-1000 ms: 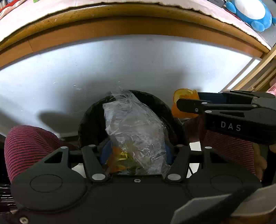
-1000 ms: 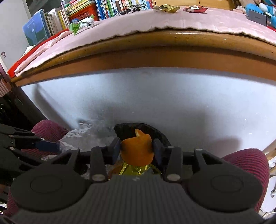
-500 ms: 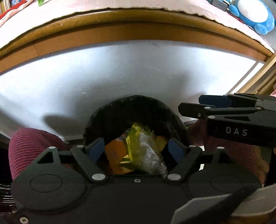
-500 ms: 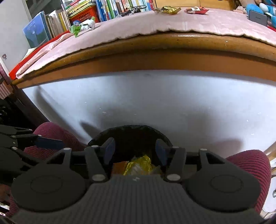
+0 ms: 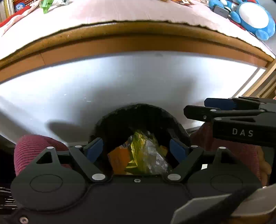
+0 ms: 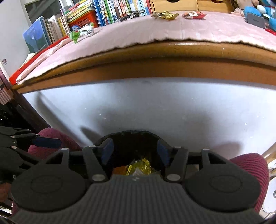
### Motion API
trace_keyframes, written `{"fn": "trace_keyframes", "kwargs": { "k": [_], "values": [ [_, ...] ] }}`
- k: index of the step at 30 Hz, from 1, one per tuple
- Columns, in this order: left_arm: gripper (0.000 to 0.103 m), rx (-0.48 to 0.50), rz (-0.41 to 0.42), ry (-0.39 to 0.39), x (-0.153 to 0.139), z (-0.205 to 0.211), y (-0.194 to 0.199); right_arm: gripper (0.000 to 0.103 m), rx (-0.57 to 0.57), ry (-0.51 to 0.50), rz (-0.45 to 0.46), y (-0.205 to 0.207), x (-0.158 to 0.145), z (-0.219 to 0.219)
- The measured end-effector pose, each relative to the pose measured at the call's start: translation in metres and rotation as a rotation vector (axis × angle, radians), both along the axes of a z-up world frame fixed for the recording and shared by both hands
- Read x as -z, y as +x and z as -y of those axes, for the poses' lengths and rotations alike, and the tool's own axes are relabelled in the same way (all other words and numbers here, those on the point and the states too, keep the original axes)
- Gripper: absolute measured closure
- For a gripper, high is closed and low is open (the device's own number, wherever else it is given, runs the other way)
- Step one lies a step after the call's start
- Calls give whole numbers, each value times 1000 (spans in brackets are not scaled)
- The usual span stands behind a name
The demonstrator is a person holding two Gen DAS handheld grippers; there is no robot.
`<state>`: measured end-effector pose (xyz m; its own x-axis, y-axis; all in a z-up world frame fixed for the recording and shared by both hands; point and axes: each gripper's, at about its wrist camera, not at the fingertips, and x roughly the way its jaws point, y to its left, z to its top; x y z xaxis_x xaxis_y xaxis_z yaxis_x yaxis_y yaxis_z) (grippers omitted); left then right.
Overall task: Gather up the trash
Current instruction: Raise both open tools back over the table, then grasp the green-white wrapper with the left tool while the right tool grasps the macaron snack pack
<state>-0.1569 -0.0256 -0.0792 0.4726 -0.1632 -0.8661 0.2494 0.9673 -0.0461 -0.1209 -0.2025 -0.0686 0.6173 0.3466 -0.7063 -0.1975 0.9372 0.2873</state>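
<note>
A pink cloth (image 6: 172, 31) covers the wooden table (image 6: 155, 51), books (image 6: 107, 10) behind; both tongs, left (image 5: 137, 149) and right (image 6: 135, 151), have just spread, empty, above the black bin (image 5: 120, 120).

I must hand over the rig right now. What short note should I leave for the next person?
Left gripper: open, empty, jaws just opened, over the black bin.
Right gripper: open, empty, jaws just opened, over the same bin.
Done: clear bag and orange and gold scraps lie in the bin.
Left: green wrapper, gold wrapper and red wrapper on the pink table cover.
</note>
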Motion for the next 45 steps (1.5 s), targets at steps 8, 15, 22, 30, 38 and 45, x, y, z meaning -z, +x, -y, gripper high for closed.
{"fn": "trace_keyframes", "kwargs": {
  "k": [8,15,22,30,38,45],
  "values": [
    [19,-11,60,-22,-23,-3,1,31,-16,7,67,-1,-25,1],
    [15,-17,222,-56,-74,-14,4,25,-45,20,212,6,-73,7],
    [13,-129,407,-69,-113,-37,34,22,2,-22,377,28,-110,19],
    [11,-294,562,-44,-131,-70,95,20,112,-41,449,72,-119,39],
    [10,-486,648,-103,-126,-108,171,20,290,-120,423,135,-109,64],
    [9,-473,609,-45,-106,-114,236,19,277,-190,359,185,-97,70]
  ]
}}
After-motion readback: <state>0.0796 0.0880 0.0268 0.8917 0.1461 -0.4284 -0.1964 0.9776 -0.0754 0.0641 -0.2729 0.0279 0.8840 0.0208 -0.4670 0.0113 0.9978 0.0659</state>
